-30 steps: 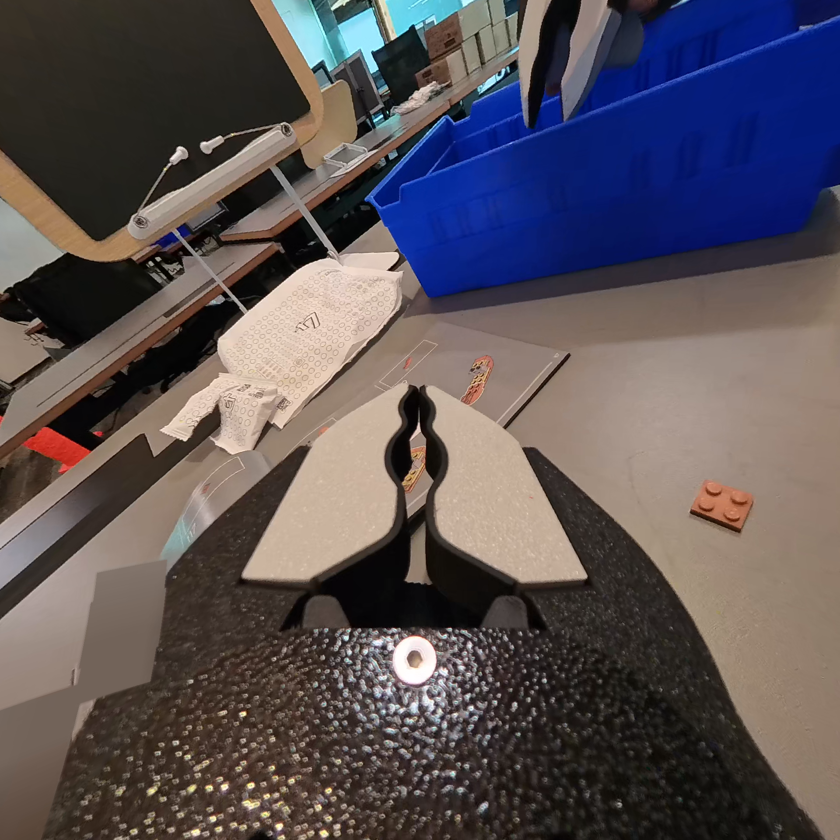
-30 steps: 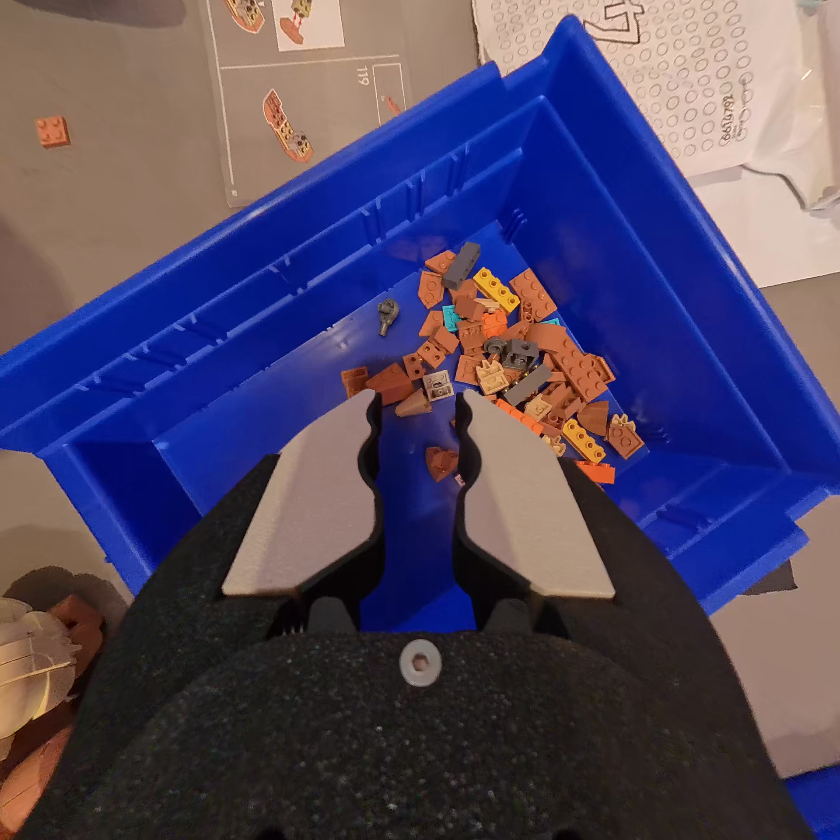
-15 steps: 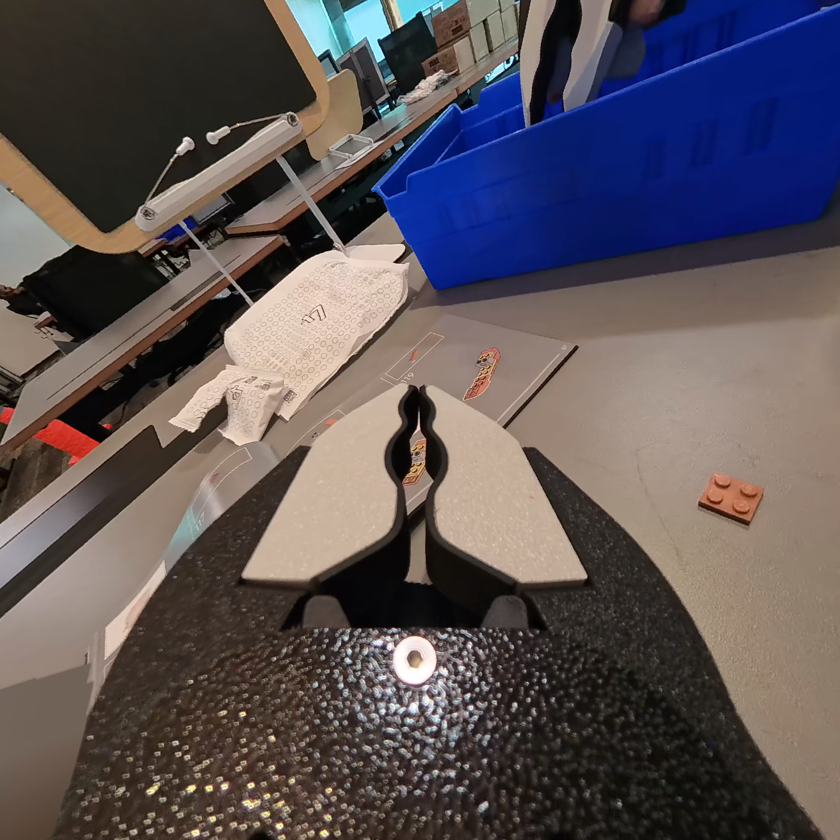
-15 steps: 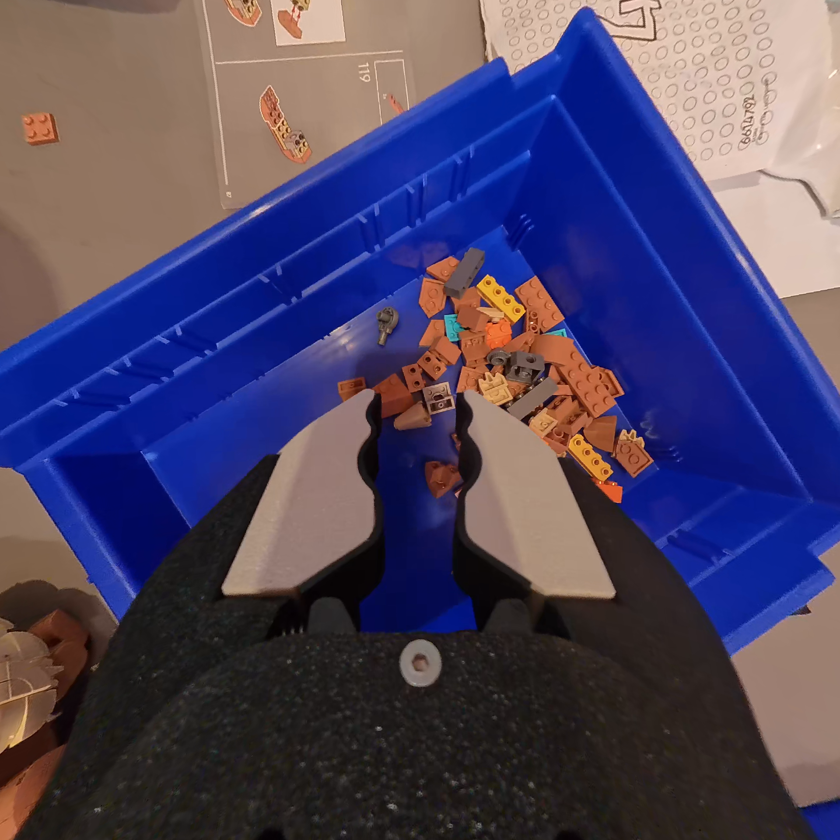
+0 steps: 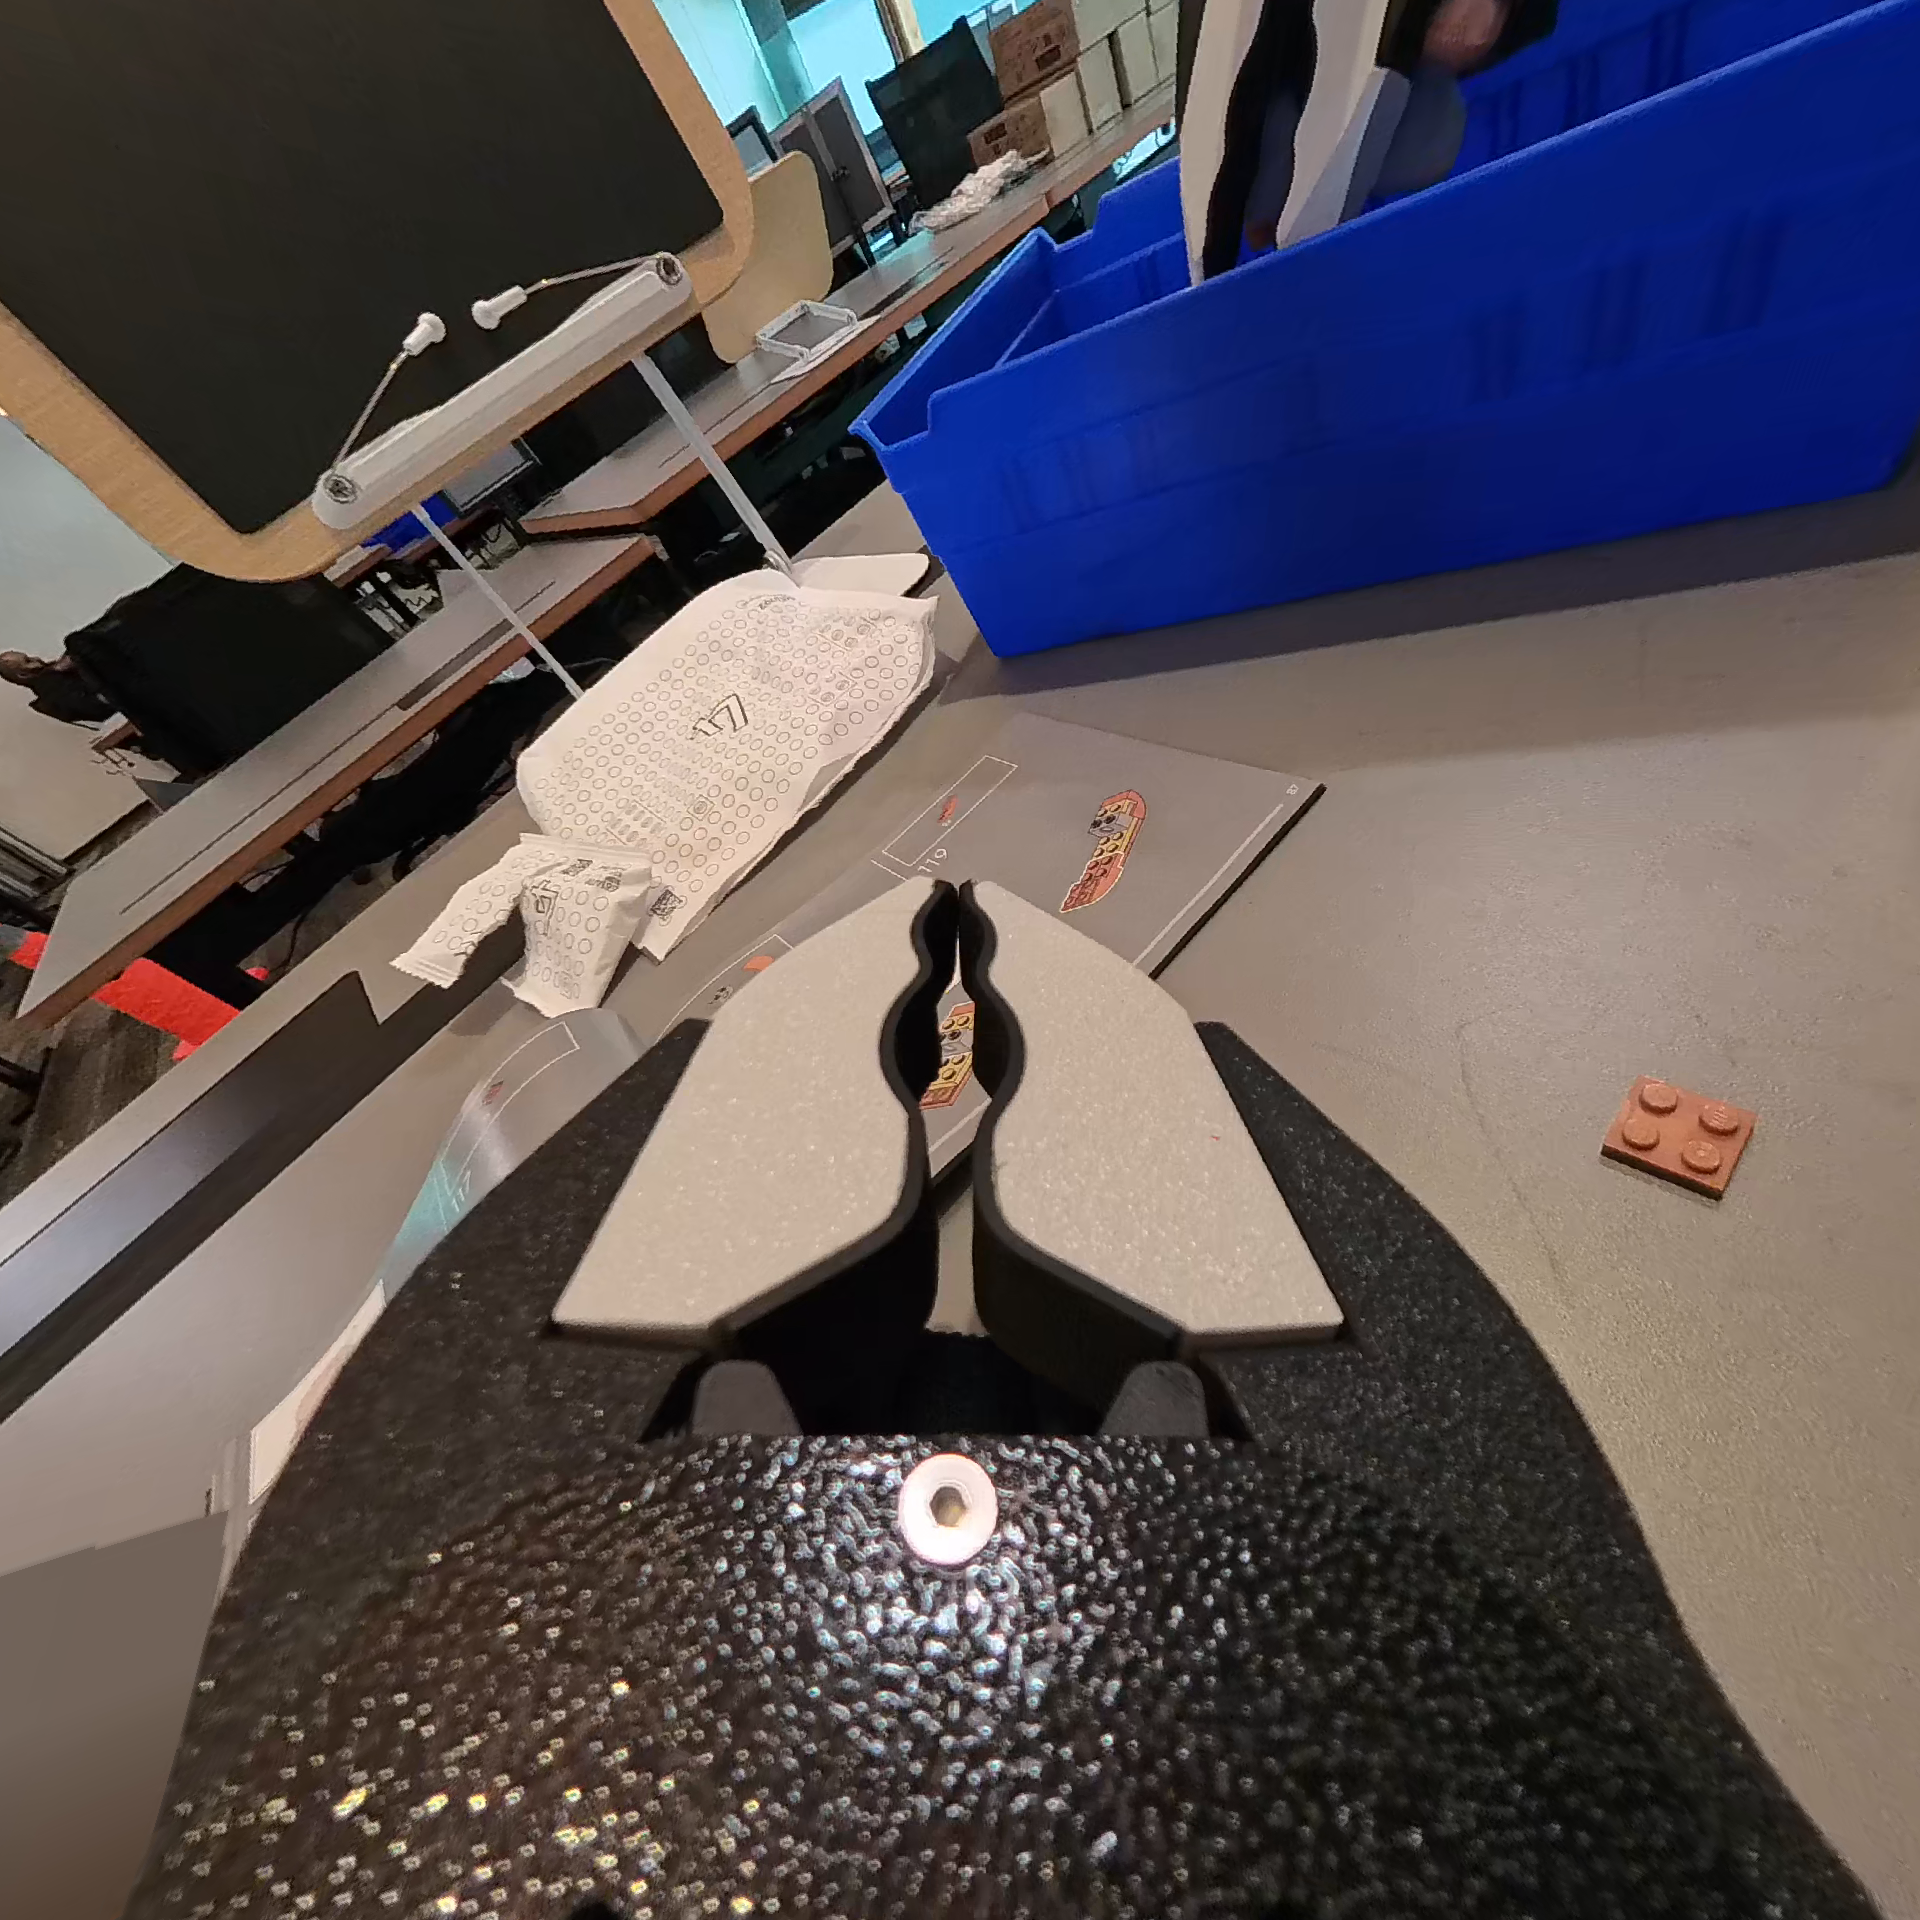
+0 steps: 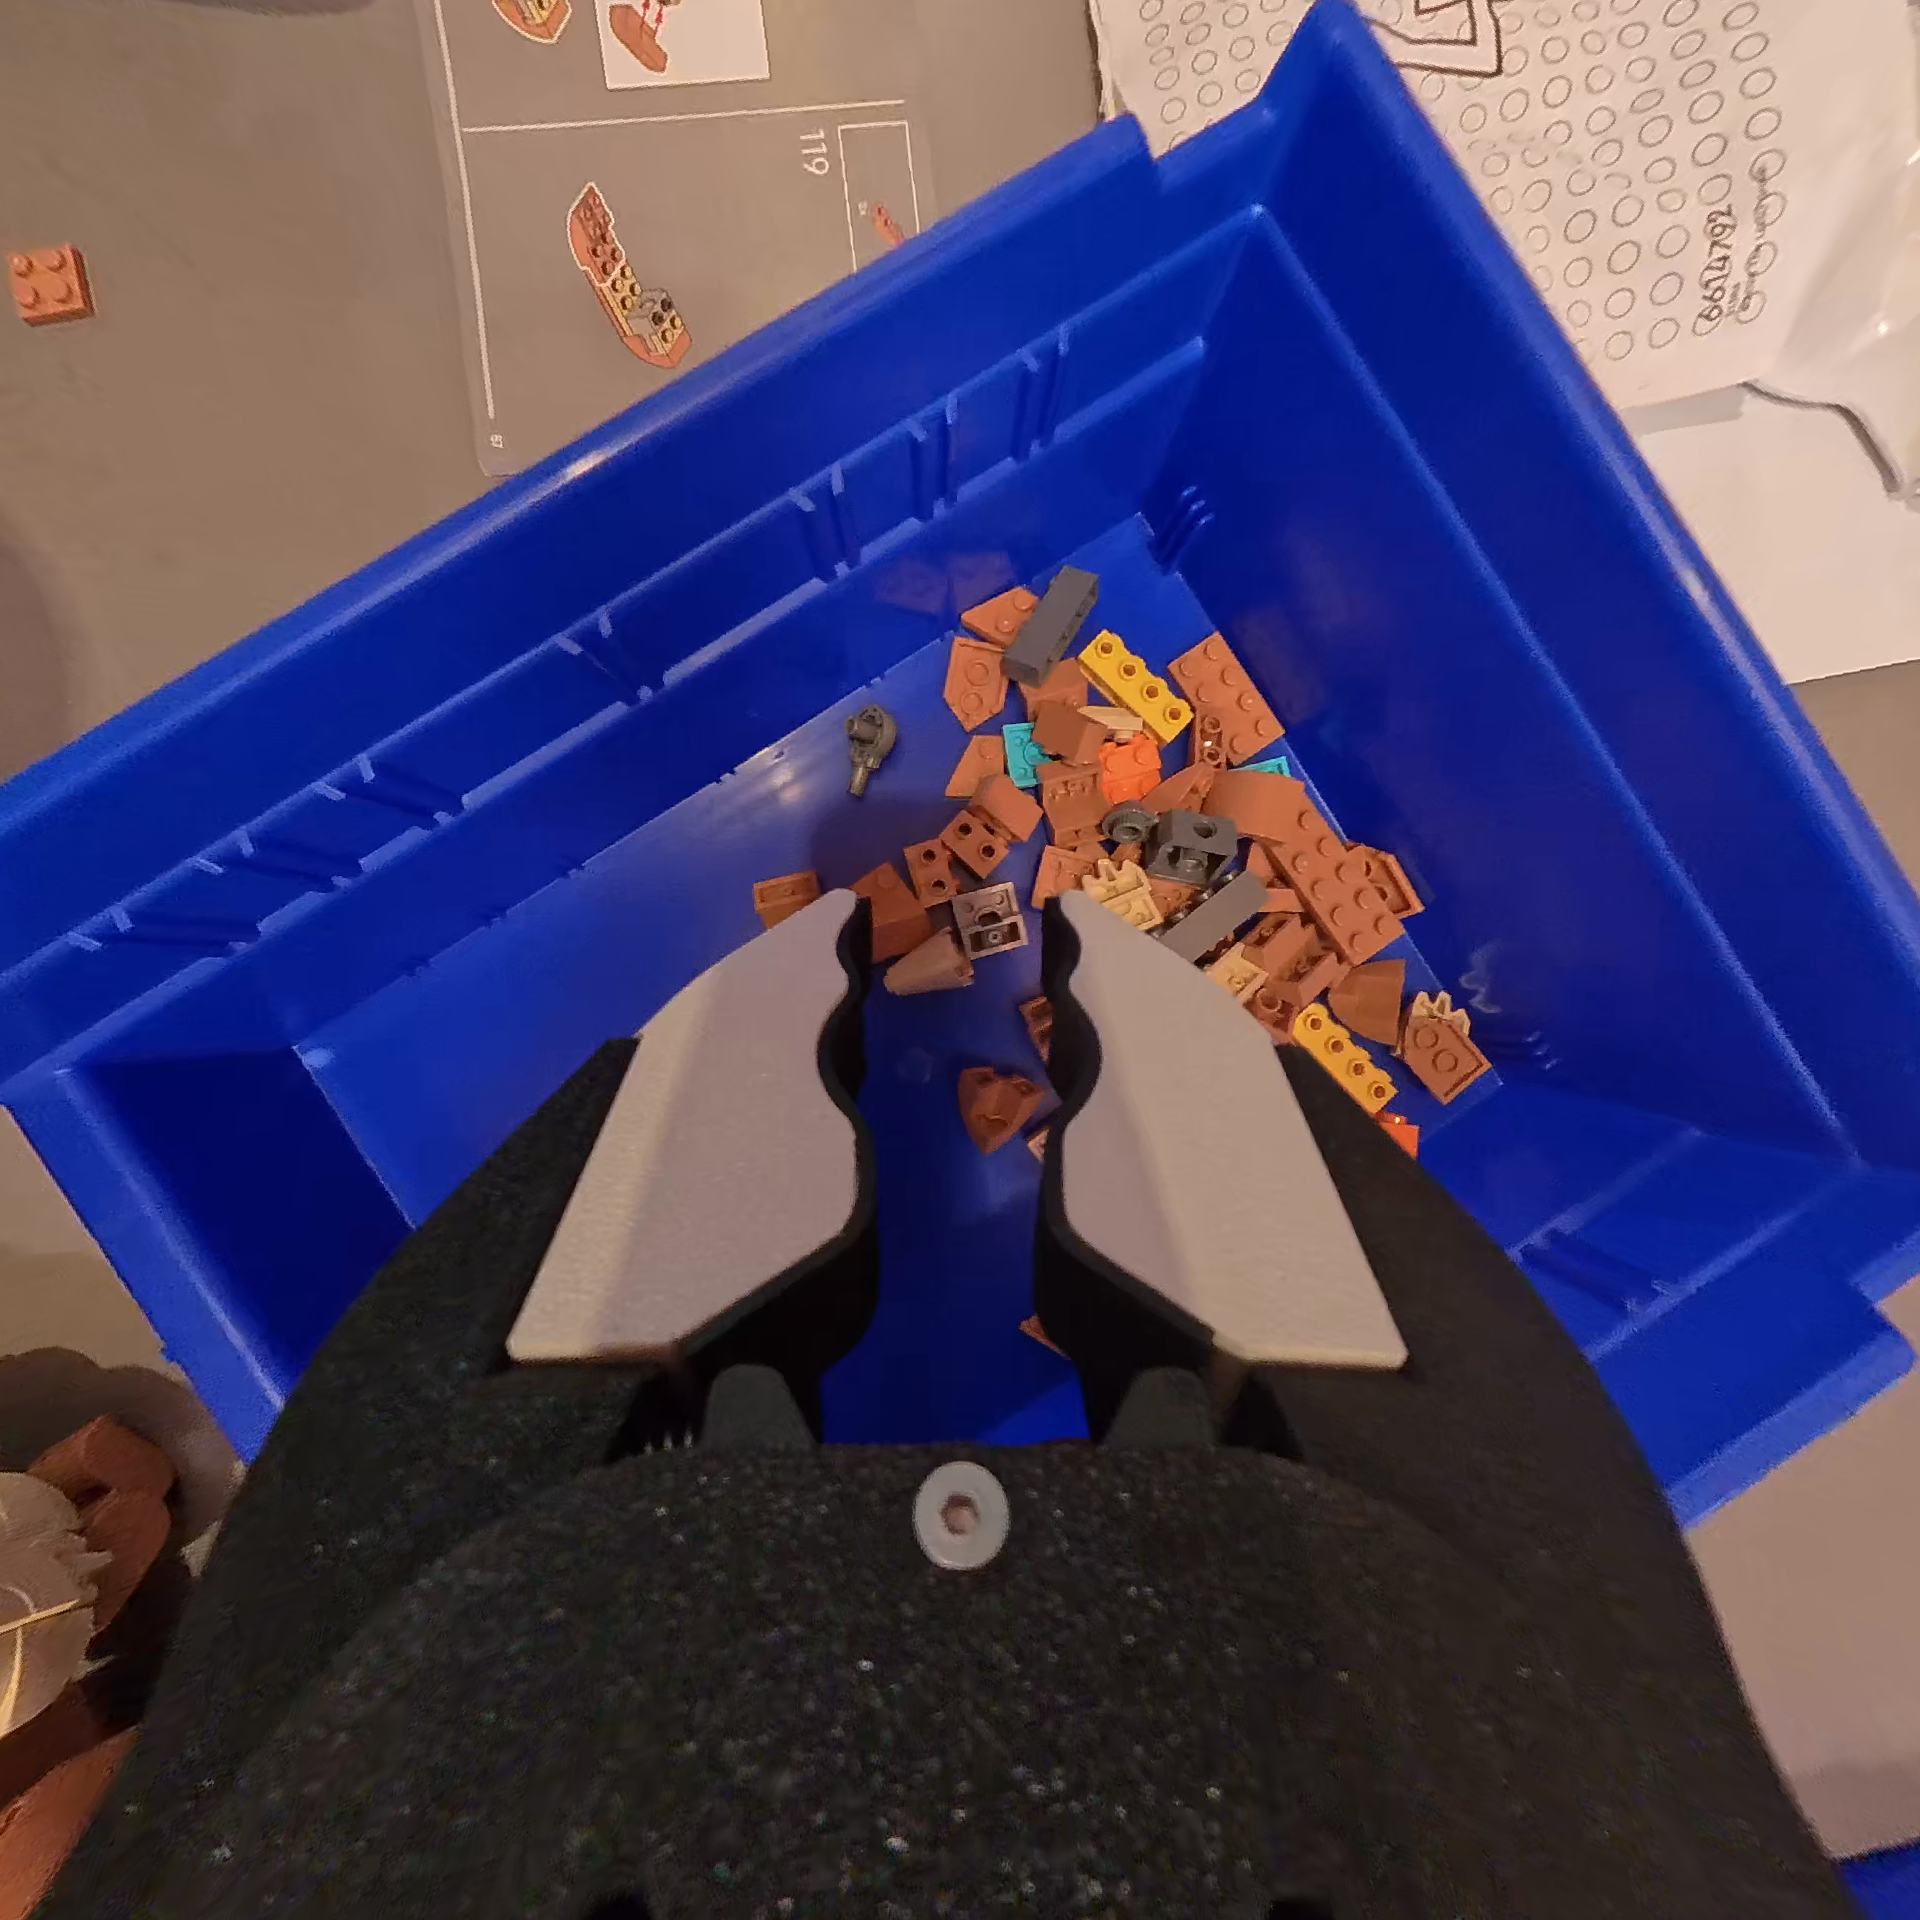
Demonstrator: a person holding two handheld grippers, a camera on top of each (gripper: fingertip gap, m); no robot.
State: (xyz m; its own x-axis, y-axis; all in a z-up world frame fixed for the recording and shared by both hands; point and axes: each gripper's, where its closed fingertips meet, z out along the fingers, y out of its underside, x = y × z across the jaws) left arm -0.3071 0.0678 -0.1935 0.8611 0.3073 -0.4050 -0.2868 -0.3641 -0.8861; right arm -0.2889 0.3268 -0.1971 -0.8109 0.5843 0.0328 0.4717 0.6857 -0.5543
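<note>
My left gripper (image 5: pixel 956 894) is shut with nothing between its pads and hovers low over an open instruction booklet (image 5: pixel 1132 831) on the grey table. A small brown square plate (image 5: pixel 1678 1136) lies on the table to its right. My right gripper (image 6: pixel 951 914) is open and empty, hanging above the inside of a blue bin (image 6: pixel 520 727) that holds a heap of small bricks (image 6: pixel 1174 831), mostly brown with some yellow, grey and teal. A tan cone piece (image 6: pixel 930 966) and a grey piece (image 6: pixel 987 925) lie below the gap between its tips. The right gripper also shows in the left wrist view (image 5: pixel 1288 135) over the bin (image 5: pixel 1403 416).
White printed paper bags (image 5: pixel 717 748) lie beyond the booklet, a smaller one (image 5: pixel 540 925) near the table's edge. A brown built model (image 6: pixel 73 1558) stands at the lower left of the right wrist view. The booklet (image 6: pixel 665 208) and brown plate (image 6: pixel 47 283) show beyond the bin. My right fingertips sit around 25 cm from my left ones. The small brown square plate (image 5: pixel 1678 1136) is about 12 cm from my left fingertips. It is also in sight in the right wrist view (image 6: pixel 38 272).
My right gripper has sunk lower into the bin toward the brick heap, jaws unchanged. My left gripper has drifted slightly and stays shut.
</note>
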